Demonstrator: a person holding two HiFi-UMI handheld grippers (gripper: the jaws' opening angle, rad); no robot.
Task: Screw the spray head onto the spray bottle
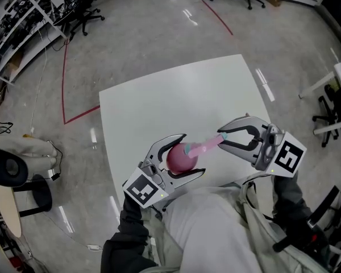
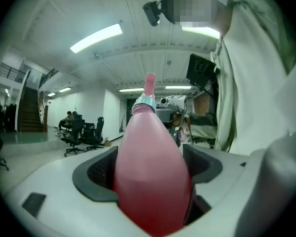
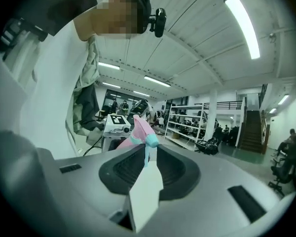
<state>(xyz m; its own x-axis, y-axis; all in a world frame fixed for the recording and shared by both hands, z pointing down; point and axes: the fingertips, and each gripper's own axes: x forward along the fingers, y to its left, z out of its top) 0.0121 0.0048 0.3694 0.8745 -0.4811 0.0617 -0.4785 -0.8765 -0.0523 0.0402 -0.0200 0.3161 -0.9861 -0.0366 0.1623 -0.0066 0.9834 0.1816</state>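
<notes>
Pink bottle (image 1: pixel 178 159) level in left hand-held gripper (image 1: pixel 193 153); right hand-held gripper (image 1: pixel 220 137) clamps rightward-pointing head (image 1: pixel 207 145).

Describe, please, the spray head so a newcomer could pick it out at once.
Over the white table, near its front edge, the left gripper holds a pink bottle. The spray head is the pale pink stem running from its neck to the jaws of the right gripper, lighter than the bottle and tipped turquoise.

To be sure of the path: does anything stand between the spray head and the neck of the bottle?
Nothing visible does: the spray head already meets the spray bottle at its neck.
</notes>
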